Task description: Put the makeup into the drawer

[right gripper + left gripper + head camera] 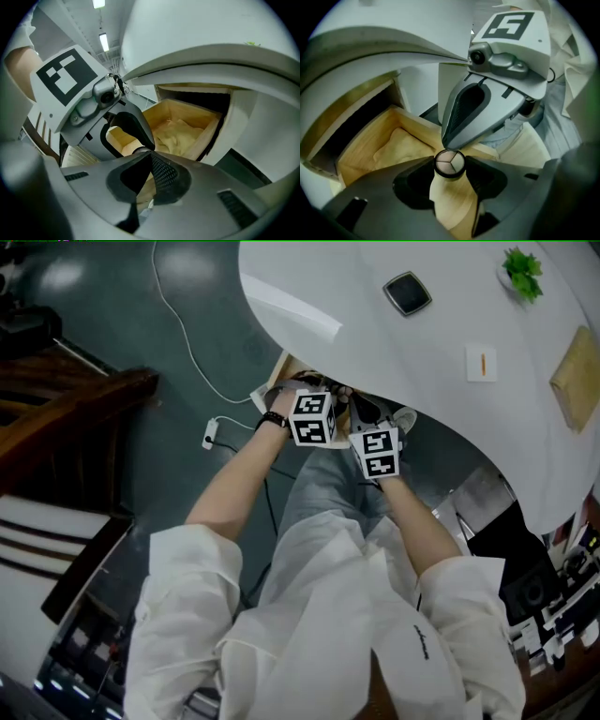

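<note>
A small round makeup compact (450, 161) with a black rim and a three-part lid sits between the jaws of my left gripper (450, 165), which is shut on it. Below and behind it lies the open wooden drawer (365, 150), with a pale yellow cloth (401, 145) in it. My right gripper (149, 152) is shut with nothing between its jaws, its tip right at the compact, and it also shows up close in the left gripper view (449, 144). In the head view both marker cubes, left (312, 418) and right (378, 453), sit side by side at the table's edge over the drawer (289, 368).
The curved white table (394, 371) overhangs the drawer and carries a dark square device (408, 292), a small green plant (522, 273), a white card (481, 362) and a tan pad (577, 381). A white cable (187, 343) runs over the floor. Dark wooden furniture (66, 399) stands at the left.
</note>
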A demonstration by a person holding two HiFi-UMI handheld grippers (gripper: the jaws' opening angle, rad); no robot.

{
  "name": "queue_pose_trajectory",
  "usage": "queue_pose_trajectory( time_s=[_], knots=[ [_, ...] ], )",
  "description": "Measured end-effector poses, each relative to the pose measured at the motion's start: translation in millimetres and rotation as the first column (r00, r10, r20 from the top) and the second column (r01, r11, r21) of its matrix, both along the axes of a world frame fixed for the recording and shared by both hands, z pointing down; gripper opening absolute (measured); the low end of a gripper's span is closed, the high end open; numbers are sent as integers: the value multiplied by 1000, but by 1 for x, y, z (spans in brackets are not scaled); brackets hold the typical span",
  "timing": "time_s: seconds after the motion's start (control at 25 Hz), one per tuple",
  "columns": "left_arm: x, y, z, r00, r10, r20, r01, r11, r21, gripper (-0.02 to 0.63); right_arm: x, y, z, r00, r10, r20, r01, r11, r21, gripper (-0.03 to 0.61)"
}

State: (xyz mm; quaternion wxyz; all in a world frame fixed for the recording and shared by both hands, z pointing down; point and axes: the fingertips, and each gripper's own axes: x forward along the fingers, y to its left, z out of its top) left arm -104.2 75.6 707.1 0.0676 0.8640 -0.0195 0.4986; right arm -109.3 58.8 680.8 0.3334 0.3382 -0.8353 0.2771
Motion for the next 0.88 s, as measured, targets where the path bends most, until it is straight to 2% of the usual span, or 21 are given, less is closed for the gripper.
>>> queue_pose_trajectory(
  time_s=[0.12, 0.24, 0.56, 0.64, 0.72, 0.88],
  knots=[
    [3, -2, 12, 998, 54, 31, -54, 998, 10, 216, -4, 0, 6, 1000, -18, -9, 18, 1000, -6, 17],
    [-1, 1, 33, 992, 98, 77, -97, 995, -12, 216, -3, 1, 9, 1000, -12, -5, 12, 1000, -15, 17],
    [-1, 9, 68, 984, 130, 120, -126, 991, -46, 219, 1, 4, 11, 1000, -9, 0, 9, 1000, -7, 17],
    [-2, 12, 72, 982, 138, 132, -132, 990, -55, 219, -1, 6, 12, 1000, -11, 4, 11, 1000, -8, 17],
    [-1, 13, 71, 979, 150, 138, -143, 988, -59, 265, -1, 7, 12, 1000, -12, 5, 12, 1000, -9, 17],
    [-1, 8, 54, 982, 150, 112, -146, 988, -40, 264, 1, 10, 5, 1000, 2, 12, -2, 1000, -9, 17]
  ],
)
